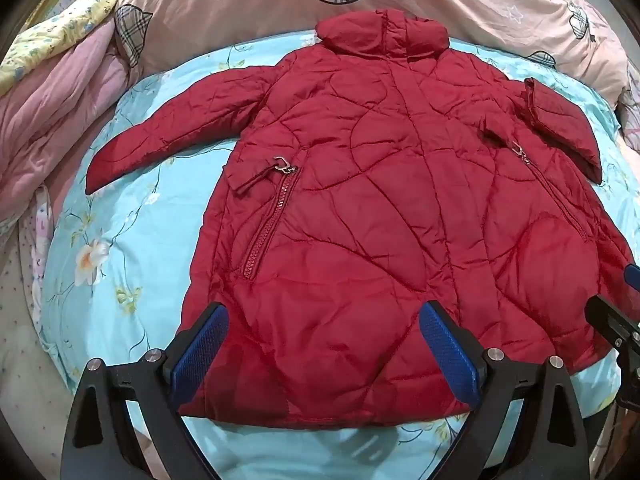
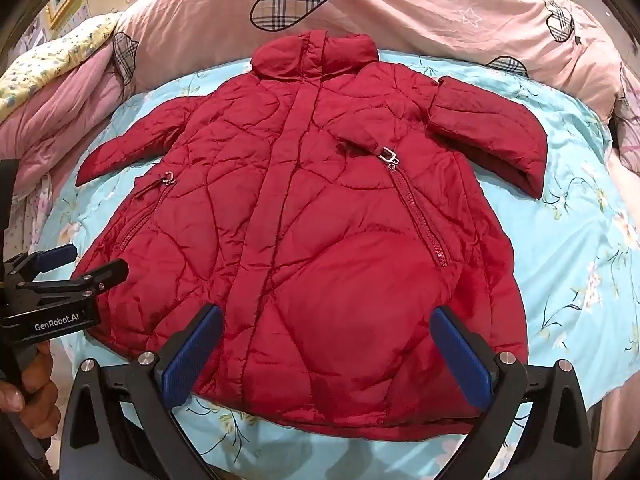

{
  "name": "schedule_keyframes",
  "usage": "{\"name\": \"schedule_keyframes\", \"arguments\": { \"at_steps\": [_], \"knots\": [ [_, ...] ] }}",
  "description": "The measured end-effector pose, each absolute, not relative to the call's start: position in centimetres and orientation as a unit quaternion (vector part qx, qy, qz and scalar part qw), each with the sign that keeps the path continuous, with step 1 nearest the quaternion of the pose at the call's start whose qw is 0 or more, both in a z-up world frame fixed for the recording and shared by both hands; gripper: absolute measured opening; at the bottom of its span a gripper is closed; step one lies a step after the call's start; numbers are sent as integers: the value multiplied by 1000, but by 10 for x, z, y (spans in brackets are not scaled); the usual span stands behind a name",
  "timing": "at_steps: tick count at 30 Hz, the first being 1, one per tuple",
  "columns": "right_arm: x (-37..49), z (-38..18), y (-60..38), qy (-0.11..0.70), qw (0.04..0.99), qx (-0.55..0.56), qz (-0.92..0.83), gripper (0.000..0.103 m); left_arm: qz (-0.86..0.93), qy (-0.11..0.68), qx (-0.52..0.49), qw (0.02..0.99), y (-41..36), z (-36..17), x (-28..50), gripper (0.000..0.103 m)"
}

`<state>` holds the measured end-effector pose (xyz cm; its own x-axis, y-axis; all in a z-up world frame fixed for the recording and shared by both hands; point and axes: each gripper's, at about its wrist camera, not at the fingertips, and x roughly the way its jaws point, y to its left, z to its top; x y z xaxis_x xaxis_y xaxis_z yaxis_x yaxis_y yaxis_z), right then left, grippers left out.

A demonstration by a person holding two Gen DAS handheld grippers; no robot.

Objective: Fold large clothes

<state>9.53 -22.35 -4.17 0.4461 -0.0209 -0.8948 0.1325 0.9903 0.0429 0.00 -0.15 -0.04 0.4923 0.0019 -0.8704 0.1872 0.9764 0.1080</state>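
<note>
Hovering over hem of red jacket (image 1: 372,216): left tool (image 1: 324,356) and right tool (image 2: 326,356), both gaping wide, gripping nothing. Jacket lying flat, front up, on blue floral sheet (image 1: 112,248), collar pointing away from tools. Right sleeve (image 2: 488,136) already doubling back on jacket; left sleeve (image 1: 176,128) stretching outward, nearer left tool.

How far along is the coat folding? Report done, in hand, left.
Done: red coat lies flat, front up, on the blue sheet; one sleeve is bent back on itself. In hand: nothing; both hand-held grippers hang open over the hem. Left: the whole fold.
</note>
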Motion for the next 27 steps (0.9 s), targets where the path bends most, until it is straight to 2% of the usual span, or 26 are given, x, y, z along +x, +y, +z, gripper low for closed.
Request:
{"name": "schedule_keyframes", "arguments": {
  "at_steps": [27],
  "knots": [
    [99,-43,-222,525,849,53,-43,103,-53,493,89,864,1,-3,3,97]
  ]
}}
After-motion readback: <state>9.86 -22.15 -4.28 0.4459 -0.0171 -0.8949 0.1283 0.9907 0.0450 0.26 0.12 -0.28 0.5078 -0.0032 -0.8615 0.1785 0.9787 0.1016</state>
